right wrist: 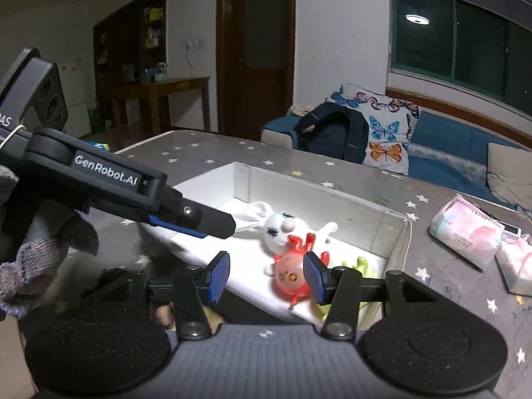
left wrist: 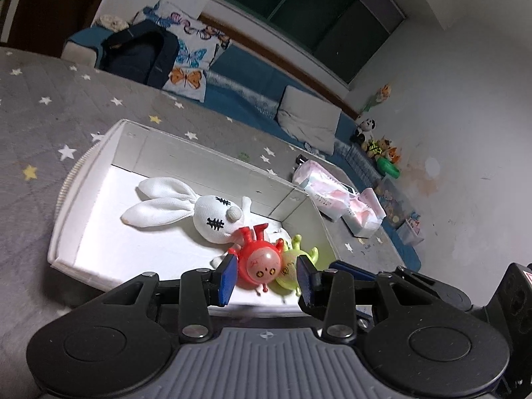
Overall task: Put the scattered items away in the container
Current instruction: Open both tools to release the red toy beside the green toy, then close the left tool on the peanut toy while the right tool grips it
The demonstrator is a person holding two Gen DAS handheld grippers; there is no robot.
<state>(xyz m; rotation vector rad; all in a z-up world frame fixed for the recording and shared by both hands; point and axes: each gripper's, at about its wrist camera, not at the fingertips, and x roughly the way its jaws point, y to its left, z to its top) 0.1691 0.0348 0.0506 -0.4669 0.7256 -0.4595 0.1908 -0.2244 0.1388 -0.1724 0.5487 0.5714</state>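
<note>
The white box [left wrist: 83, 232] on the star-patterned tabletop [left wrist: 40, 106] already holds three toys: a white rabbit plush [left wrist: 212, 214] lying along its floor, a red round-headed figure [left wrist: 261, 261] against the rabbit's body, and a yellow-green figure [left wrist: 294, 266] just beside the red one near the box's end wall. Both grippers hang over the near rim with jaws parted and nothing between the pads: the left gripper [left wrist: 267, 281] frames the red toy without touching it, and the right gripper [right wrist: 266, 276] is likewise released. By my reading the tidying is nearly or wholly done. Two pink tissue packs [right wrist: 465, 232] lie on the tabletop outside the box; whether they count as scattered items I cannot tell.
</note>
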